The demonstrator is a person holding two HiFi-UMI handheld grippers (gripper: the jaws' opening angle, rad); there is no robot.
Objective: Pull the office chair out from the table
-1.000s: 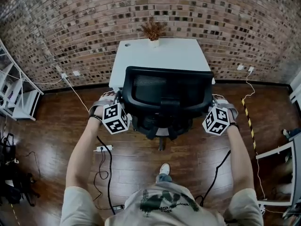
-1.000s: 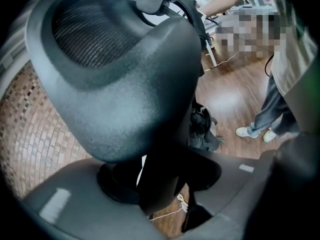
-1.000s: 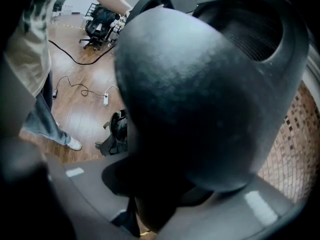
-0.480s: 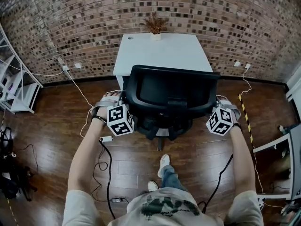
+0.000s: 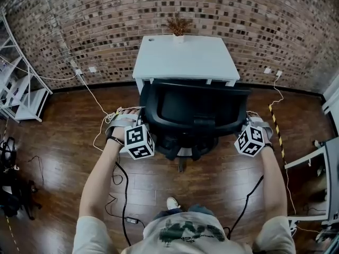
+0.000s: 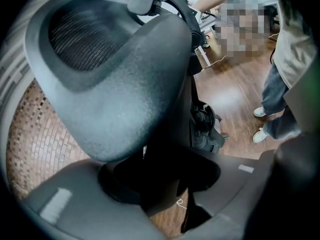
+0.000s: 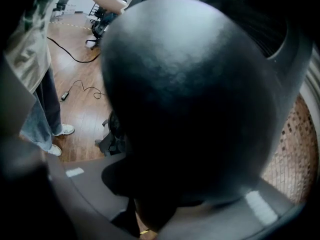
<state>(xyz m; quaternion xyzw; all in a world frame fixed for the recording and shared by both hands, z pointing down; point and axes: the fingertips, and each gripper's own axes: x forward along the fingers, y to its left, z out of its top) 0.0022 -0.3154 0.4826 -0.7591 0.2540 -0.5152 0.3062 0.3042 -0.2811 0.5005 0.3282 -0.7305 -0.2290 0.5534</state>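
Observation:
The black office chair (image 5: 195, 110) stands at the front edge of the white table (image 5: 185, 60), its backrest toward me. My left gripper (image 5: 131, 123) is shut on the chair's left armrest, and that padded armrest (image 6: 120, 84) fills the left gripper view between the jaws (image 6: 160, 184). On the other side, my right gripper (image 5: 254, 121) is shut on the right armrest. The right armrest pad (image 7: 190, 94) blocks most of the right gripper view, wedged between the grey fingers (image 7: 75, 184). The chair base and castors are mostly hidden under the seat.
A small dried plant in a pot (image 5: 179, 26) stands at the table's far edge by the brick wall. White shelving (image 5: 21, 89) is at the left and white furniture (image 5: 312, 168) at the right. Cables (image 5: 119, 184) trail over the wooden floor beside my shoe (image 5: 172, 202).
The chair has rolled back from the table toward me, with both grippers still on its armrests. More of the table top shows, and my feet have stepped back.

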